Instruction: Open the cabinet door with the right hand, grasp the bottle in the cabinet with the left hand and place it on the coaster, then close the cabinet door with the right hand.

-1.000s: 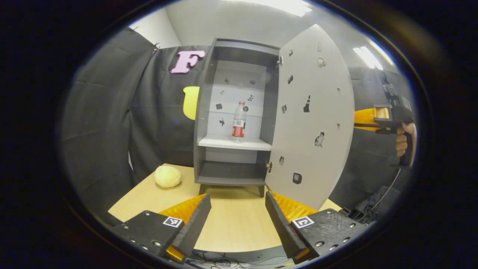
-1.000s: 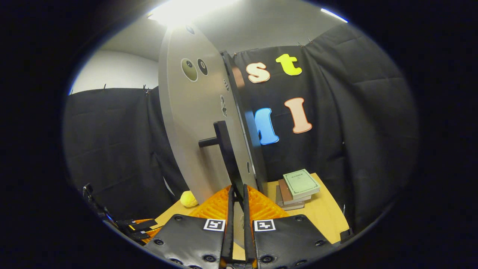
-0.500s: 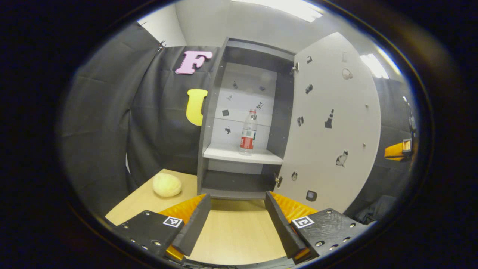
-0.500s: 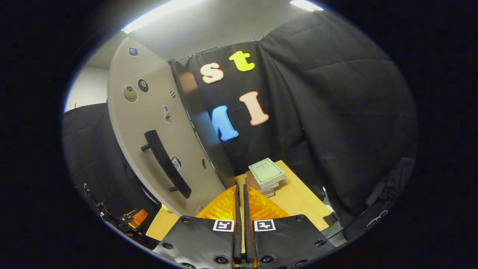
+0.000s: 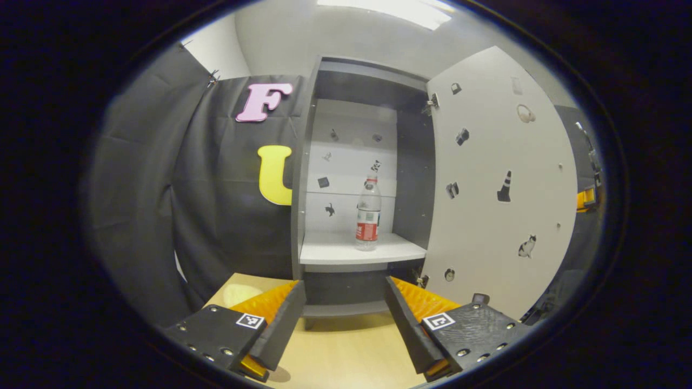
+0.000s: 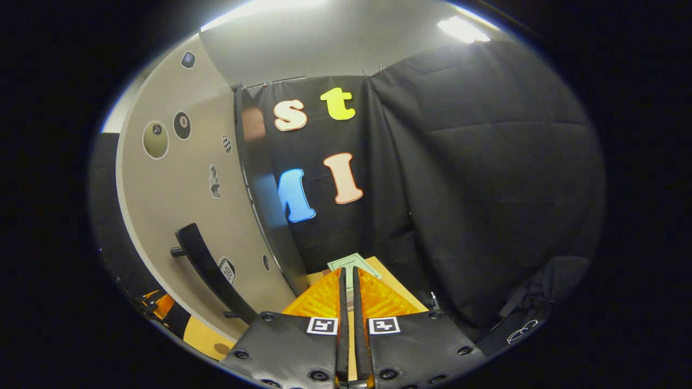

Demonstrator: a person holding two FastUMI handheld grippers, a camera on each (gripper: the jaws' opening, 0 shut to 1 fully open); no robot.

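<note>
In the left gripper view, the left gripper (image 5: 343,313) is nearest, its jaws spread wide and empty above the tabletop (image 5: 335,356). Beyond the fingertips stands the cabinet (image 5: 308,178), its door (image 5: 497,189) swung fully open to the right. The bottle (image 5: 368,216) stands upright on the white shelf (image 5: 351,251), straight ahead of and above the jaws, slightly right of their centreline. Its long axis is vertical, so the open jaws, spread side to side, are judged correctly oriented to close across the body. The left gripper is judged the nearer one, facing the opening.

In the right gripper view, the right gripper (image 6: 348,302) has its jaws closed with nothing between them. The door handle (image 6: 208,273) lies off to its left, apart from the jaws. A green book (image 6: 351,263) lies just past the fingertips.

Compared with one second earlier, the right gripper has released the handle and withdrawn, the door stands wider, and the left gripper has advanced toward the shelf.
</note>
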